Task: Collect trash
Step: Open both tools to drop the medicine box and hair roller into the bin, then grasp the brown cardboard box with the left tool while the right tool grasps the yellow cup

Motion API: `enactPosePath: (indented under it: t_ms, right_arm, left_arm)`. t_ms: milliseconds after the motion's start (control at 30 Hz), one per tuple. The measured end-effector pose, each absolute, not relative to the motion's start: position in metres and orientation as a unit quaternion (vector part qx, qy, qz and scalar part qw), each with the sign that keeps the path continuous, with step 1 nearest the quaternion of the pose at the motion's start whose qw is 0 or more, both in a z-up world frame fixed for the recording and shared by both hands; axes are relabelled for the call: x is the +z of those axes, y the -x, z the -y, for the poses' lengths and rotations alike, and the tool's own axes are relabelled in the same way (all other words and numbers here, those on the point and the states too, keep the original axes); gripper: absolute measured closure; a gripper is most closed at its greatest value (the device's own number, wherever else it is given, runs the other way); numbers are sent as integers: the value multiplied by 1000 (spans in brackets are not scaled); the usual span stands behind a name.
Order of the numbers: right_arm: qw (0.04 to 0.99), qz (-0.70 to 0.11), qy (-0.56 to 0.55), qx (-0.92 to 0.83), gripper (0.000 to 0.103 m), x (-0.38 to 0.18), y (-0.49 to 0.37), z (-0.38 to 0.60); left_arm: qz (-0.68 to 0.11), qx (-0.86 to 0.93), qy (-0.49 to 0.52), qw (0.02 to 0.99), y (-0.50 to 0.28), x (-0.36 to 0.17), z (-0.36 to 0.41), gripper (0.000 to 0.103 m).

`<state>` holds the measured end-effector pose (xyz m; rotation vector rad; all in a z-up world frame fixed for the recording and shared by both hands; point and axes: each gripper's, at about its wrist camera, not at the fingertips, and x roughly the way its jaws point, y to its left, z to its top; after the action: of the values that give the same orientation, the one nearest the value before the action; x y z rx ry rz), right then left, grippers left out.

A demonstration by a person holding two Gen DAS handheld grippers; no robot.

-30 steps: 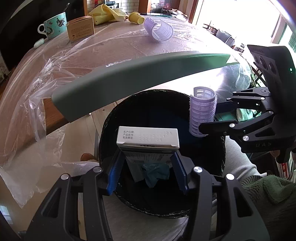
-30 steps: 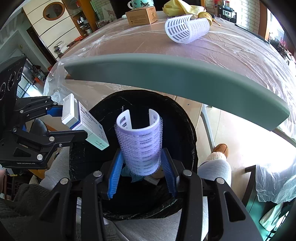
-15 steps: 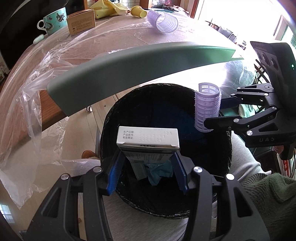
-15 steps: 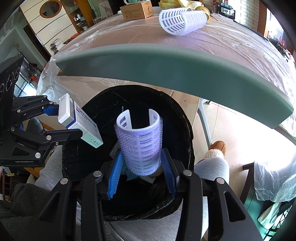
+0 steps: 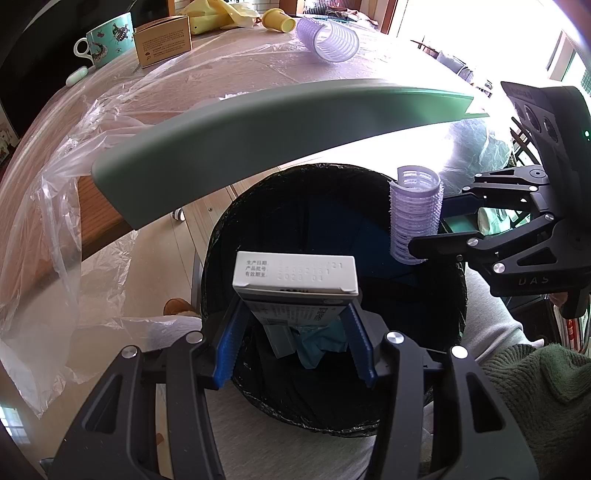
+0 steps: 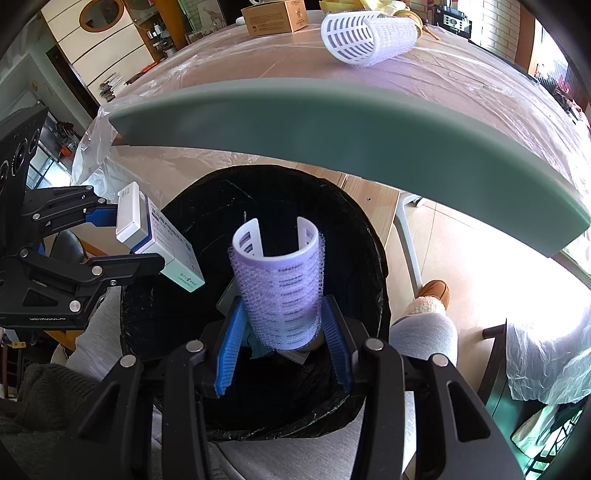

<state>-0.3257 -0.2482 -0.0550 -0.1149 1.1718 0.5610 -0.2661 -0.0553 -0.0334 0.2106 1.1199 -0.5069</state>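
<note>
A black-lined trash bin (image 5: 454,295) (image 6: 373,236) sits on the person's lap below both grippers. My left gripper (image 5: 295,336) (image 6: 122,240) is shut on a white medicine box (image 5: 295,277) (image 6: 155,240), held over the bin's mouth. My right gripper (image 6: 282,328) (image 5: 432,229) is shut on a lilac hair roller (image 6: 280,288) (image 5: 415,218), also over the bin. Crumpled teal trash (image 5: 317,343) and a small carton lie at the bin's bottom. A second lilac roller (image 5: 328,37) (image 6: 369,37) lies on the plastic-covered table.
The bin's grey-green lid (image 5: 277,125) (image 6: 351,140) stands raised between the bin and the table. On the table are a brown carton (image 5: 162,40) (image 6: 277,16), a teal mug (image 5: 107,38), a yellow cup (image 5: 279,24) and yellow cloth. A slippered foot (image 6: 430,295) rests on the floor.
In both views the bin and lid have slid a little lower and nearer in the picture. Both grippers keep their holds on the box and the roller.
</note>
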Motion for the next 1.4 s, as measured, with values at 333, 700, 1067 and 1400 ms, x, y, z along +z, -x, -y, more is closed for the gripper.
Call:
enactPosePath:
  t_ms: [333,700,1067,1400]
  right_arm:
    - [794,-547,54,260,60,-56,325,248]
    - [808,-532,51,249,39,-45,330,249]
    - [874,-419,63,236,11,33,354,272]
    - [952,-269,36,143,4,97,325,280]
  left_arm:
    - [-523,-236,-99,813,265,-33,55,51]
    - [-519,-230,-89,818,264,-25,47,33]
    - [-436,-226,-90,866,282,49,33,11]
    - [-260,-117,-83,955,262,132,18,2]
